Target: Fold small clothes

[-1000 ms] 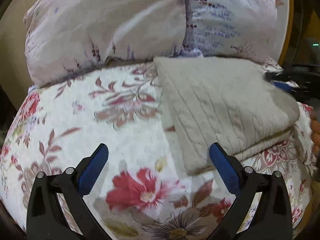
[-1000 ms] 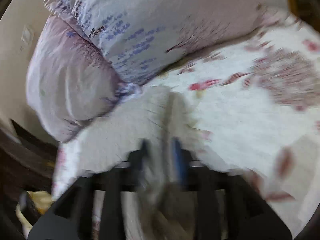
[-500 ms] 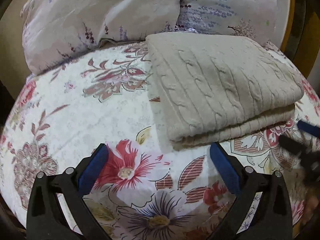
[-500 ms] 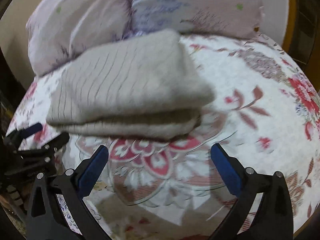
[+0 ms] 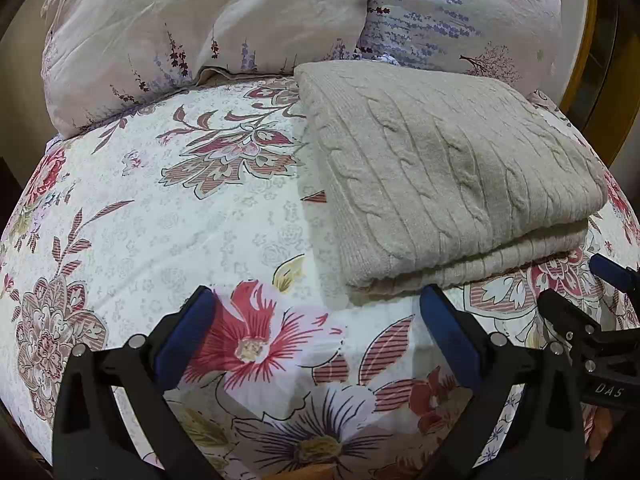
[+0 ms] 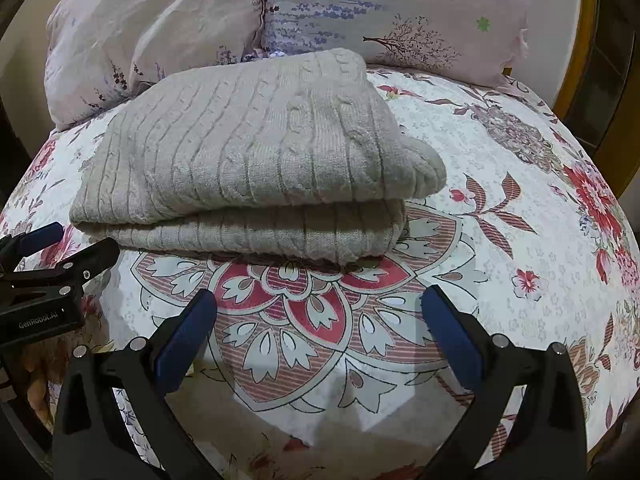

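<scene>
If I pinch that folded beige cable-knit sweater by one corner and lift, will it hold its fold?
Probably not. The folded beige cable-knit sweater is soft, thick knit with loosely stacked layers, so a corner lift would likely let it sag and unfold. It looks fairly heavy for its size. On the floral quilted bedspread, a push would probably bunch it rather than slide it.

A beige cable-knit sweater [image 5: 440, 176] lies folded in layers on a floral bedspread [image 5: 180, 208], its far edge touching 2 pale floral pillows [image 5: 240, 20]. The left gripper [image 5: 316, 336] hovers near the fold's front edge, jaws spread wide and empty. The right gripper [image 5: 592, 320] shows at the right edge.
</scene>
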Action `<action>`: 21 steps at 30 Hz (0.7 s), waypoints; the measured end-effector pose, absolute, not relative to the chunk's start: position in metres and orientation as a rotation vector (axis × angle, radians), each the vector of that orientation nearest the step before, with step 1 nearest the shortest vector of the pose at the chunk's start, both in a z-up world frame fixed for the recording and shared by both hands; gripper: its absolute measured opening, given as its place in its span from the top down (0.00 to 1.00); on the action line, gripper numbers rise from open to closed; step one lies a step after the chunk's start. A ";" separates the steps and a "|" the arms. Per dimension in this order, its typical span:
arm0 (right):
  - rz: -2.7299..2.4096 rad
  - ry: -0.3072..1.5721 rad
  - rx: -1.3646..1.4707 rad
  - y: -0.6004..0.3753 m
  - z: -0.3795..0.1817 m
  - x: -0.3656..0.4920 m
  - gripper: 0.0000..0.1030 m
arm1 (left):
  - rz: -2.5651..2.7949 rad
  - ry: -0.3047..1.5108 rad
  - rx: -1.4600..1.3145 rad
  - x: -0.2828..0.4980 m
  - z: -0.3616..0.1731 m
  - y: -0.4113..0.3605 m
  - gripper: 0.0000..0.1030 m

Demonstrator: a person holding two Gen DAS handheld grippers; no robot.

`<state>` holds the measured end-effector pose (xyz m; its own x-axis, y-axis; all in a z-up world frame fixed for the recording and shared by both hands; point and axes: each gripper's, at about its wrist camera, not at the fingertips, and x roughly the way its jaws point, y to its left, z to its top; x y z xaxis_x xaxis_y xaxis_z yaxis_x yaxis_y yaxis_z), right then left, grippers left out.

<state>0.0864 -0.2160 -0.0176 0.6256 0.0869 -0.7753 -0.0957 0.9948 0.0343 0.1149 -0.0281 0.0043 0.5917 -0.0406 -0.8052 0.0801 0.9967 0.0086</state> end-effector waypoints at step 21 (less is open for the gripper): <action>0.098 0.888 -0.008 -0.215 -0.018 0.086 0.01 | -0.073 0.935 0.046 0.115 0.004 -0.028 0.02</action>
<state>0.0865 -0.2149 -0.0176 0.6267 0.0822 -0.7749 -0.0887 0.9955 0.0339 0.1151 -0.0280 0.0041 0.5915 -0.0424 -0.8052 0.0825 0.9966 0.0081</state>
